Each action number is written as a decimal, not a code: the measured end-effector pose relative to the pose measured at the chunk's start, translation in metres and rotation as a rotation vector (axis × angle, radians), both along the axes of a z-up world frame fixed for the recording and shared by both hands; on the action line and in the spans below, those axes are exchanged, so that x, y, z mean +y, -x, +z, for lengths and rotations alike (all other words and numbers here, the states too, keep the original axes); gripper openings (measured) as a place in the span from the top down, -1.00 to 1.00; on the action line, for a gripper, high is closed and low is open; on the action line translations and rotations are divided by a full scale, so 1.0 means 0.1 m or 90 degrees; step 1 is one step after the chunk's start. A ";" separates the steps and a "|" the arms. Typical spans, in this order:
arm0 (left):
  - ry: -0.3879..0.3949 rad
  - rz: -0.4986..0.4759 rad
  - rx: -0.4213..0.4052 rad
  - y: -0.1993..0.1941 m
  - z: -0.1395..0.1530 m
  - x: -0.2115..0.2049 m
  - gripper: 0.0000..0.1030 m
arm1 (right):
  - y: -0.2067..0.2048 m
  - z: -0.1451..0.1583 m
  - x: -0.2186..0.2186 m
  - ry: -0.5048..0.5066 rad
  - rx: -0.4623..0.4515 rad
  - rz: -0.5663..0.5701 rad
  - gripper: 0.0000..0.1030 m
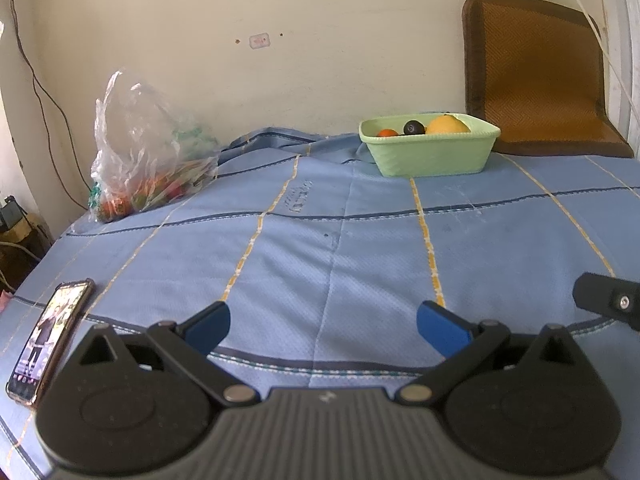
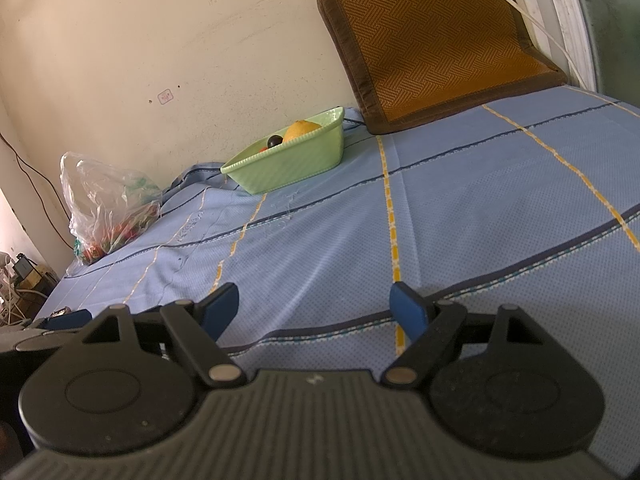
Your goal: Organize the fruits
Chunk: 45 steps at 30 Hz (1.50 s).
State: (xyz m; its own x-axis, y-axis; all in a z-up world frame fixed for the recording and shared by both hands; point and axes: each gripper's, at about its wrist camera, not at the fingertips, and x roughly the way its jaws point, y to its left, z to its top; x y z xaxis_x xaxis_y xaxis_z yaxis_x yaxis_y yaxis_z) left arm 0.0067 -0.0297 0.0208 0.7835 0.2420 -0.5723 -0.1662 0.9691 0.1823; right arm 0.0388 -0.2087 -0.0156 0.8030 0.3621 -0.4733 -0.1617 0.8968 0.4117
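Over the bed, near edge: we see both claws low above the blue sheet, nothing between their fingers.
Left claw (image 1: 323, 326): fingers well apart, blue pads (image 1: 439, 329) showing, empty.
Right claw (image 2: 316, 310): fingers apart too, empty; it sits just right of the left one, whose tip pokes into the right wrist view at lower left.
Bed sheet (image 1: 360, 248): light blue with yellow and dark stripes, carries everything we list.
Phone (image 1: 48, 340): lying flat near the left claw, on its left, screen lit.
Plastic bag (image 1: 148, 152): clear, far left by the wall, red and green fruit inside; we can't tell which kinds.
Green basket (image 1: 430, 152): far side by the wall, well apart from both claws.
Fruit in basket: yellow-orange fruit (image 1: 447, 125), dark round fruit (image 1: 414, 127), small orange fruit (image 1: 387, 133).
Brown cushion (image 1: 536, 76): leaning on the wall, just right of the basket.
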 end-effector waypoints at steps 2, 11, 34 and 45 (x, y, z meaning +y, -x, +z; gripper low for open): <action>-0.005 0.005 -0.003 0.01 0.00 -0.01 -1.00 | 0.00 0.00 0.00 0.000 0.000 0.000 -0.64; -0.012 0.017 -0.012 0.02 0.00 0.03 -1.00 | 0.00 0.00 0.00 0.000 0.000 0.000 -0.65; -0.004 0.015 -0.024 0.04 0.03 0.05 -1.00 | 0.00 -0.01 -0.01 -0.001 0.000 0.001 -0.65; -0.004 0.004 -0.019 0.04 0.03 0.03 -1.00 | 0.00 -0.01 -0.01 -0.001 0.000 0.001 -0.65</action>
